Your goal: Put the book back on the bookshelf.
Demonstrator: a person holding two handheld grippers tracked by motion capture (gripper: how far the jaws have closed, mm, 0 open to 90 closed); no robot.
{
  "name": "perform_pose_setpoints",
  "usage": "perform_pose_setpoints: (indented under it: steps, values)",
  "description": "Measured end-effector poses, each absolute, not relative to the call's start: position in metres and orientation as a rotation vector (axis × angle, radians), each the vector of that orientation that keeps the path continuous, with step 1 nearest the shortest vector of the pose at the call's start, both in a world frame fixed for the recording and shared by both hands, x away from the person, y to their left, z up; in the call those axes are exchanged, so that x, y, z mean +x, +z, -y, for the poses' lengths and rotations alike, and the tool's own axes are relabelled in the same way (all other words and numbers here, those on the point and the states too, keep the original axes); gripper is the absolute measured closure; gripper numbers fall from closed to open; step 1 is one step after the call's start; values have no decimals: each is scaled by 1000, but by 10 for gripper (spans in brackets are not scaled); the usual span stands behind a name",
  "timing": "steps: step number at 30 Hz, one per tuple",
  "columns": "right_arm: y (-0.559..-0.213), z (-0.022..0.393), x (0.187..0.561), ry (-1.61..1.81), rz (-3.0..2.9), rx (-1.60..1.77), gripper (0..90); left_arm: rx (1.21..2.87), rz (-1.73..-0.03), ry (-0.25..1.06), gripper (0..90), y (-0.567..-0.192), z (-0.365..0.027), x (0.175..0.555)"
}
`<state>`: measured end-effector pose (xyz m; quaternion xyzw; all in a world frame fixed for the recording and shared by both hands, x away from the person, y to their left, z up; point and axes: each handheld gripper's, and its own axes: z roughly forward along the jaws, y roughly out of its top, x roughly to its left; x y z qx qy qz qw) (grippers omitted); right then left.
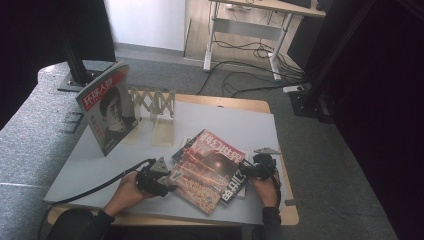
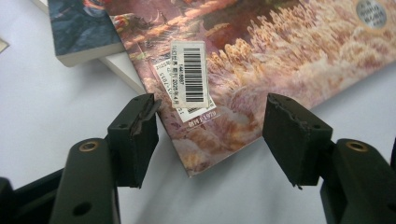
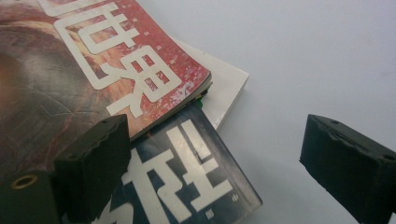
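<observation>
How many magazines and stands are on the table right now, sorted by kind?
Magazines lying in the stack: 3 (red-cover magazine on top, dark magazine, blue-cover magazine)
Magazines standing upright: 1 (portrait-cover magazine)
Expanding racks: 1 (expanding rack)
Total: 5

The top magazine (image 2: pixel 261 56) is showing a glossy paper cover with a white paper barcode sticker (image 2: pixel 188 71). The table sheet (image 1: pixel 225 125) is looking smooth and matt grey; the jaw pads are looking like rough, chipped black rubber.
</observation>
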<state>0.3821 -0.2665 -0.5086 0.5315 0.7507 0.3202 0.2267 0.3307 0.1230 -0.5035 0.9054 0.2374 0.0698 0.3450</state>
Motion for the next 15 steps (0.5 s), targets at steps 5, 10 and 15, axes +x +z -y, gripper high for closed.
perform_pose_setpoints:
  steps: [5,10,15]
  values:
    - [-509,266,387,889,-2057,1474,103,2268,-647,111,483,-508,-131,330]
    - [-509,268,392,912,-2050,1485,125,2241,-650,93,506,-509,-130,329]
    - [-504,271,387,955,-2046,1480,125,2235,-643,106,511,-510,-128,327]
